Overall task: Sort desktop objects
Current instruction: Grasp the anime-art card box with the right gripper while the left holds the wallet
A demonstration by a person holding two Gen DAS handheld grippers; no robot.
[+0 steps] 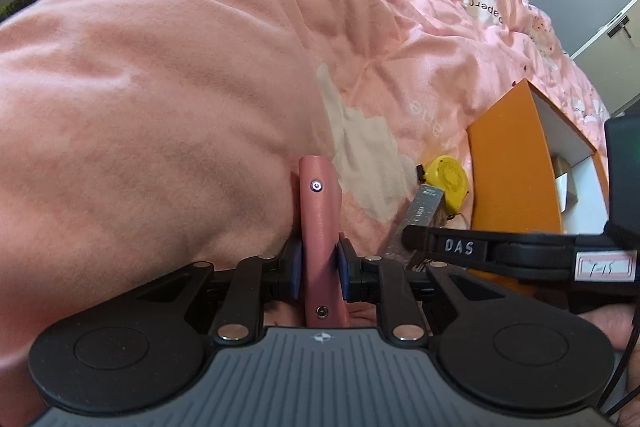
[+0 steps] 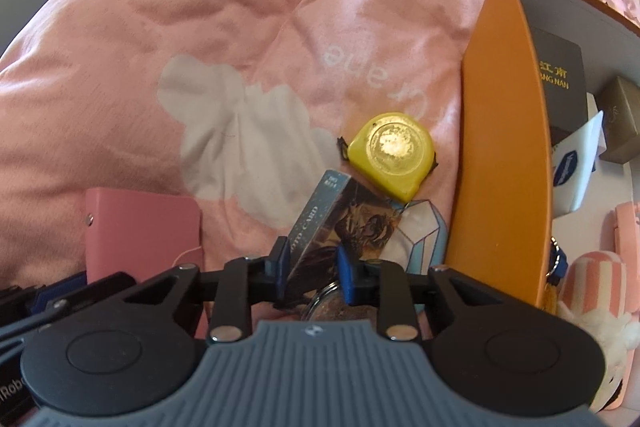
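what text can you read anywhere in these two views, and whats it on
"DAS": white on the black arm of the right tool
"T-15", roughly, handwritten: pink tag on that arm
"OTO CARD", first letter hidden: spine of the card box between the right tool's pads
"NG NAN" under gold Chinese characters: dark box in the orange box
"ane", upside down: pink quilt
"Robo", cut off: left tool's body
Blue oval label on the white packet: unreadable

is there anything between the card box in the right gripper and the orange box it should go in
Nothing lies directly between. The right gripper holds the card box beside the orange box, whose tall side wall faces it and must be cleared. The yellow tape measure lies further ahead, off that path.
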